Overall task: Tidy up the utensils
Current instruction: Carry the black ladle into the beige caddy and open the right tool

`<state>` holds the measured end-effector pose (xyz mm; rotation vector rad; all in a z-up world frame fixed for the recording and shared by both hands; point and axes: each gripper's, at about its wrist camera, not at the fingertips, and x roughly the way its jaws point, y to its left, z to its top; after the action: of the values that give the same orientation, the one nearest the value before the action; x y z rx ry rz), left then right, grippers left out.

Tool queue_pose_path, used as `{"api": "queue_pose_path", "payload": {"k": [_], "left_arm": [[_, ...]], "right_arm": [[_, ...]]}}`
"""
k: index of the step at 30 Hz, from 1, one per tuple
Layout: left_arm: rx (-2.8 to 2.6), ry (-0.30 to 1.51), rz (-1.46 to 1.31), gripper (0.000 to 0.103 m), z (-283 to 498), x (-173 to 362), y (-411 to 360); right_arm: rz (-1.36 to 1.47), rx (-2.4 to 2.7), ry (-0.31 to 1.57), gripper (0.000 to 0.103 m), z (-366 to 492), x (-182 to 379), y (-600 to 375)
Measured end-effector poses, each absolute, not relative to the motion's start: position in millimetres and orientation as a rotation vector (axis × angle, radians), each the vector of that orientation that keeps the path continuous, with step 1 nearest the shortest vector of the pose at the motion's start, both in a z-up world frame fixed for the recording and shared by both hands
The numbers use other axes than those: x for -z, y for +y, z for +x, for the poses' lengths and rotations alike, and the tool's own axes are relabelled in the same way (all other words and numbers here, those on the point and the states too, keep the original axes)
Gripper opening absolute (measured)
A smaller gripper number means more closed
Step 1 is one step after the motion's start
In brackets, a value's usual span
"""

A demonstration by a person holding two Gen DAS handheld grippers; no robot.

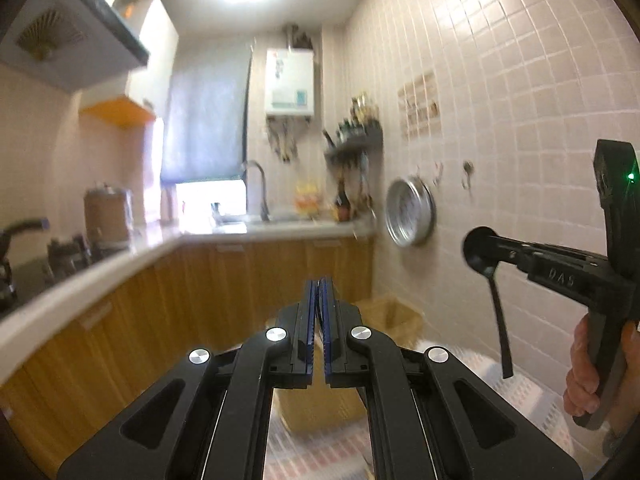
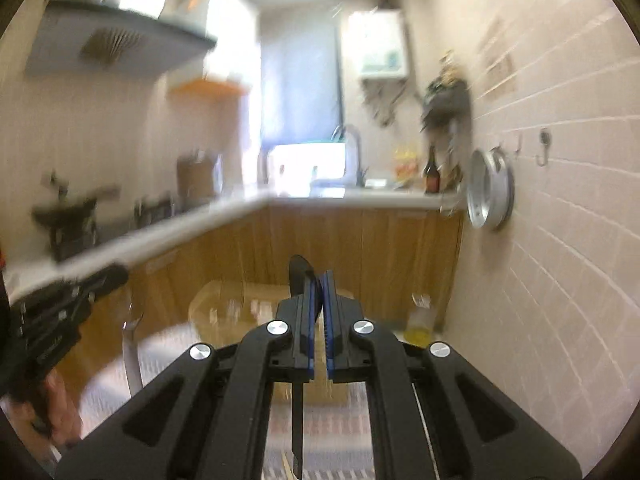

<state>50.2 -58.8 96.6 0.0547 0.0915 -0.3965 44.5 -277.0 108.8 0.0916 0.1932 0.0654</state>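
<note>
My right gripper (image 2: 319, 280) is shut on a black spoon (image 2: 298, 280); its bowl sticks up past the fingertips and its handle hangs down below. In the left wrist view the right gripper (image 1: 480, 250) shows at the right with the black spoon (image 1: 500, 320) hanging from it. My left gripper (image 1: 319, 286) is shut on a thin metal utensil, seen hanging from the left gripper (image 2: 112, 276) in the right wrist view as a silver utensil (image 2: 132, 356). Both grippers are held in the air above the floor.
A white counter (image 1: 120, 264) with wooden cabinets runs along the left and back, with a stove, a sink and a faucet (image 1: 256, 184). A metal pan (image 1: 410, 216) and hooks (image 2: 542, 148) hang on the tiled right wall. A cardboard box (image 2: 248, 304) and white basket (image 1: 532, 396) lie below.
</note>
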Motion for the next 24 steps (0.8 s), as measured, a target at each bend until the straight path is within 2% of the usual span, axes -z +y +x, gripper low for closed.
{"api": "queue_pose_path", "payload": {"k": [13, 24], "left_arm": [[0.271, -0.077, 0.123, 0.001, 108.2, -137.2, -83.4], [0.161, -0.148, 0.231, 0.001, 148.1, -131.4, -101.5]], "right_arm": [[0.097, -0.031, 0.073, 0.002, 107.7, -113.9, -278.7], [0.149, -0.056, 0.045, 0.002, 152.9, -108.5, -288.6]]}}
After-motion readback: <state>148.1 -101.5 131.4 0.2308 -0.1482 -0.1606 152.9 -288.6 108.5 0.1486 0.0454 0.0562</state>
